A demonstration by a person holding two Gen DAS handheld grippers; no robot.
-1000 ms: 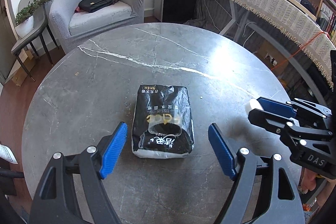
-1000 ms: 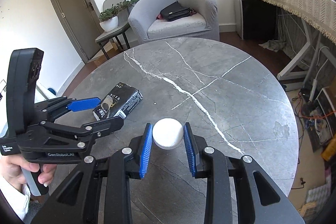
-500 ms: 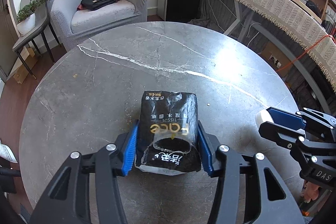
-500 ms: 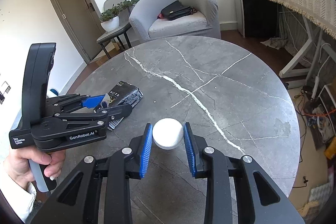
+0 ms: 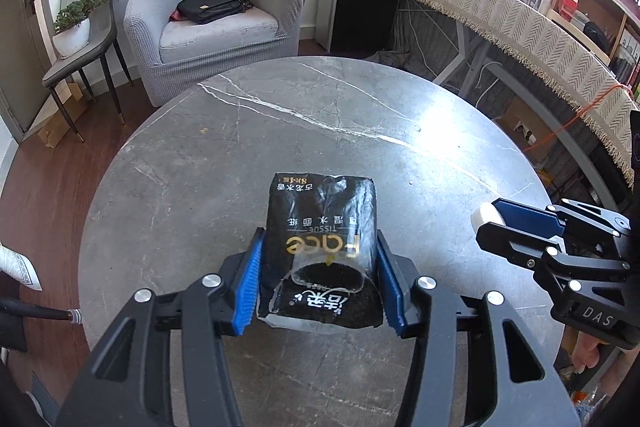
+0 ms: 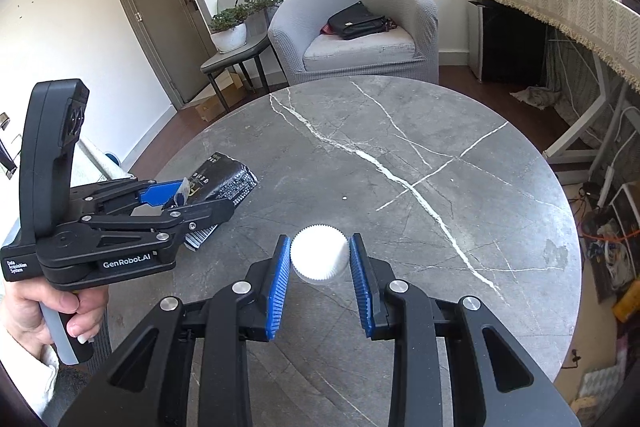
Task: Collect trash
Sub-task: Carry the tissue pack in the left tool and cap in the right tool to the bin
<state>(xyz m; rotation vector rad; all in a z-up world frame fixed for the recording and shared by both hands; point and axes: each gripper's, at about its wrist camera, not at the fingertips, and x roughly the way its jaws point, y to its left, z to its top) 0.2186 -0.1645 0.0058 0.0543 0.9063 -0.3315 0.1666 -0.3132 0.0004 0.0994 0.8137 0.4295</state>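
Left gripper [image 5: 320, 291] is clamped on the near end of a black tissue pack [image 5: 322, 231], blue pads pressed against both its sides. Pack looks nearly empty: film creased, dispensing slot gaping. Its far end hangs out over the round marble table [image 5: 180, 187]; whether that end is lifted off the stone or resting on it, cannot tell for sure.

Right gripper [image 6: 320, 271] holds a white ribbed cap [image 6: 319, 257] between its pads, above the table, just right of the left gripper.

Risks, as judged from here:
- Pack is soft and slack. Pads bite film more than contents, so it could fold and slide out during a swing or tilt.
- Grip sits on one end only; the free end may droop, drag on the stone and peel the pack loose.
- Cap is round and smooth-walled below the ribs, so a small tilt or loosening of the squeeze could pop it out, and it would roll off the table edge.
- The grippers work close together, so moving one could knock the other.
- No bin in either view; the carry could be long.
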